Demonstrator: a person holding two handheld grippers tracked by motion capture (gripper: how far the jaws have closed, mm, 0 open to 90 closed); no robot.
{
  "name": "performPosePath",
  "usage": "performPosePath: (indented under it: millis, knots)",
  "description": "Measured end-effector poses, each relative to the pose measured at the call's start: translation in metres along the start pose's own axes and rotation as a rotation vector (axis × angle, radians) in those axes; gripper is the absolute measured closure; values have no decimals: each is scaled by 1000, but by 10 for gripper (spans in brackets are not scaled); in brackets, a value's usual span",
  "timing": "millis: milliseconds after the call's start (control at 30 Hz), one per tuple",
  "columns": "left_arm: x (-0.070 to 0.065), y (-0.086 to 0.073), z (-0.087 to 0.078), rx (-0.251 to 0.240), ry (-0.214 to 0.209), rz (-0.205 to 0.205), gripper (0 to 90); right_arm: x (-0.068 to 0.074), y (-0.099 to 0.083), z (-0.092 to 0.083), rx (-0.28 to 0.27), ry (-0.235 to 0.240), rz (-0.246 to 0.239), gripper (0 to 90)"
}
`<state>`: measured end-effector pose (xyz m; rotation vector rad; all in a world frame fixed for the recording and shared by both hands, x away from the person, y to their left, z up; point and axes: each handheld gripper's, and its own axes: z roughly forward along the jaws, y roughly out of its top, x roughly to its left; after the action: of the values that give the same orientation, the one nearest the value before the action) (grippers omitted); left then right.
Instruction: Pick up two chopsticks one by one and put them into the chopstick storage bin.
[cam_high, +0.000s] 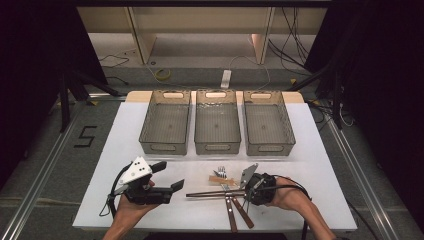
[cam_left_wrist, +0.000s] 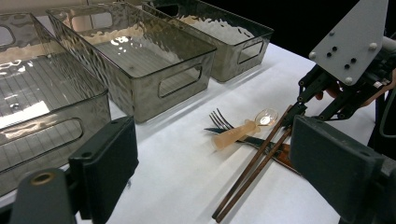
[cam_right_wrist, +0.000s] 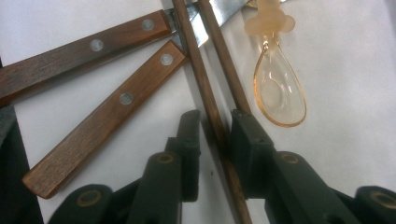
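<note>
A pair of dark wooden chopsticks (cam_high: 215, 193) (cam_left_wrist: 252, 172) lies across the front of the white table, over two wood-handled knives (cam_high: 237, 214) (cam_right_wrist: 107, 116). My right gripper (cam_high: 243, 192) (cam_right_wrist: 215, 116) (cam_left_wrist: 299, 109) points down at the chopsticks' right end. Its jaws stand close on either side of one chopstick (cam_right_wrist: 212, 107), and the other stick runs under the right jaw. A clear orange spoon (cam_high: 217, 178) (cam_right_wrist: 279, 88) (cam_left_wrist: 243, 128) and a fork (cam_high: 221, 171) (cam_left_wrist: 218, 119) lie just behind. My left gripper (cam_high: 169, 176) (cam_left_wrist: 210, 154) hovers open and empty to the left.
Three smoky clear bins (cam_high: 165, 122) (cam_high: 216, 122) (cam_high: 268, 122) stand in a row at the back of the table, all empty. The white tabletop (cam_high: 310, 150) has bare room at the right and at the left. Floor cables and a power strip lie beyond the table.
</note>
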<state>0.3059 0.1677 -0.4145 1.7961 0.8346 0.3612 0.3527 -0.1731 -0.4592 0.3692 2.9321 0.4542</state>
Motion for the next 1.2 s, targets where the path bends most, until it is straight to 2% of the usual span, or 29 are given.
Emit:
performPosePath:
  millis: [100,167,200,367,533,733,833,867,967,1000,1033,1067,1133,1167,1200]
  knots:
    - [0,0,0,-1,0,0,149,1,0,0,3,2,-18,760]
    - [0,0,0,-2,-2,0,149,4,1,-1,12,-3,-46,780]
    - [0,0,0,-1,-2,1,149,6,1,-1,14,-6,-82,797]
    - [0,0,0,2,-5,6,149,9,1,-1,20,-12,-117,835]
    - [-1,0,1,4,-6,11,149,10,0,-2,19,4,-150,851]
    - [-1,0,0,3,-5,7,149,8,-1,-7,5,14,-133,853]
    - [-1,0,1,2,-5,7,149,7,-3,-11,-19,16,-118,853]
    - [-1,0,1,2,-4,7,150,8,-3,-13,-34,22,-98,853]
    - [-1,0,1,5,-2,7,150,6,-3,-20,-78,13,-93,854]
    - [-1,0,1,3,-1,7,150,5,-3,-23,-114,8,-75,854]
    - [-1,1,1,3,-2,6,150,5,-3,-23,-114,8,-75,854]
    - [-1,1,1,-1,-2,0,149,4,-3,-25,-128,2,-60,853]
    - [-1,1,2,-1,-5,-9,149,2,-2,-28,-182,-23,-1,854]
    - [-1,1,2,0,-5,-13,149,2,-2,-28,-182,-23,-1,854]
    - [-1,1,3,1,-7,-21,149,0,-2,-29,-200,-28,19,854]
